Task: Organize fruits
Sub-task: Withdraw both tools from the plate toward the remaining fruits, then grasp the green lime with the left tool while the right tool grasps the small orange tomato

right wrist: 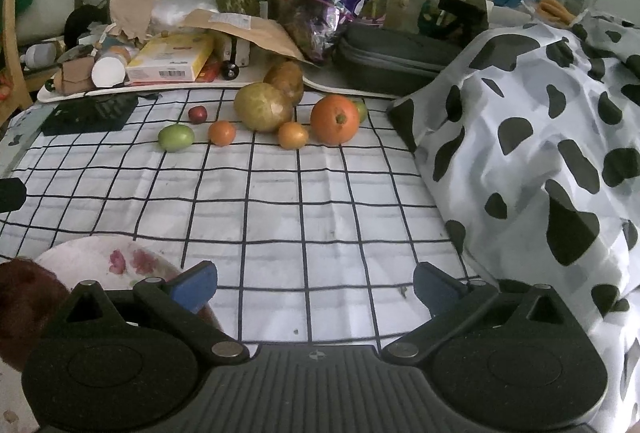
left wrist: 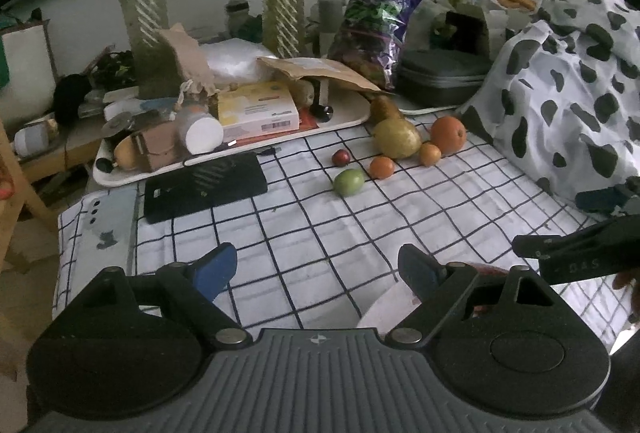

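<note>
Fruits lie in a loose cluster at the far side of the checked cloth [right wrist: 280,201] on the counter: a big orange [right wrist: 334,119], a yellow-green pear [right wrist: 262,106], a green fruit [right wrist: 175,137]. Both the left gripper [left wrist: 316,273] and the right gripper [right wrist: 316,285] hover wide open and hold nothing. It seems no fruit is picked yet; the next move needs a reach forward. The pear's long axis points away, toward the clutter behind. A flowered plate [right wrist: 100,253] waits near.
</note>
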{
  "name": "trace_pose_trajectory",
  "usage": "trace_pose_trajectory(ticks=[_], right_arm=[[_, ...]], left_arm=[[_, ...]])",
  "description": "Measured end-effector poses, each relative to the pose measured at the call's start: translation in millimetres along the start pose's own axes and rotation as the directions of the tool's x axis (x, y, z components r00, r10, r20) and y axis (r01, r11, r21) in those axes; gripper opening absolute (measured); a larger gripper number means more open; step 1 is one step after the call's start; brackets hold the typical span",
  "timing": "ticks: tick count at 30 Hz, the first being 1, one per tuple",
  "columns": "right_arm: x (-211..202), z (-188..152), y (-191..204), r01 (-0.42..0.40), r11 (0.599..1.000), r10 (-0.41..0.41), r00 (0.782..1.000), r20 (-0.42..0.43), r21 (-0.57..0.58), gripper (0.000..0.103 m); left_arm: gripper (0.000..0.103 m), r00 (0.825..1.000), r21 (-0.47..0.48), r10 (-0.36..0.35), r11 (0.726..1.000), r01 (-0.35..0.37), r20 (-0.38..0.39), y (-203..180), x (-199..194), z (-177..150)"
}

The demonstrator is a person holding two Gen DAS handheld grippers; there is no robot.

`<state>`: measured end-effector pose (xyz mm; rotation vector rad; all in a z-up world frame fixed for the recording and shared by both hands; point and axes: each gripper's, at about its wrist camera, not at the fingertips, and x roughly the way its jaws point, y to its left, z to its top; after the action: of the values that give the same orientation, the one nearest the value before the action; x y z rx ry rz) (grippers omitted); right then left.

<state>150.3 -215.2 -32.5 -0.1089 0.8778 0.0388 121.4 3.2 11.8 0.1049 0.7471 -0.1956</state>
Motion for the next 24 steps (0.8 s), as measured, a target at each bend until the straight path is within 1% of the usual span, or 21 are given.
trace_pose_trajectory(ticks=[5,8,12,19,24], right_arm=[[11,8,-1,0.000,1.000,0.000,1.000,-0.009,-0.004,0.103],[18,13,-2,-0.004,1.000,0.004,1.000,-0.011,-0.006,0.103],[28,21,-4,-0.002,1.000,0.002,1.000,-0.019,-0.003,0.103],[46,36,-11,0.001,1.000,-0.001,1.000,-0.027,0.006,0.103],[58,44,-14,-0.001,1.000,0.002,0.999,-0.035,0.008,0.103]], left_arm=[[0.088,0.999,-0.018,-0.043,0.999,0.043,-0.022,5,15,7],[0.088,0.999,0.008,-0.033,0.999,0.033,-0.035,2,25,11],[0.088,1.000,0.054,-0.016,0.998,0.018,-0.027,-1,38,16],[0.088,0.997,0.058,-0.059,0.996,0.062,-0.054,1,65,27],[0.088,0.993,0.113,-0.084,0.989,0.093,-0.080,0,86,34]])
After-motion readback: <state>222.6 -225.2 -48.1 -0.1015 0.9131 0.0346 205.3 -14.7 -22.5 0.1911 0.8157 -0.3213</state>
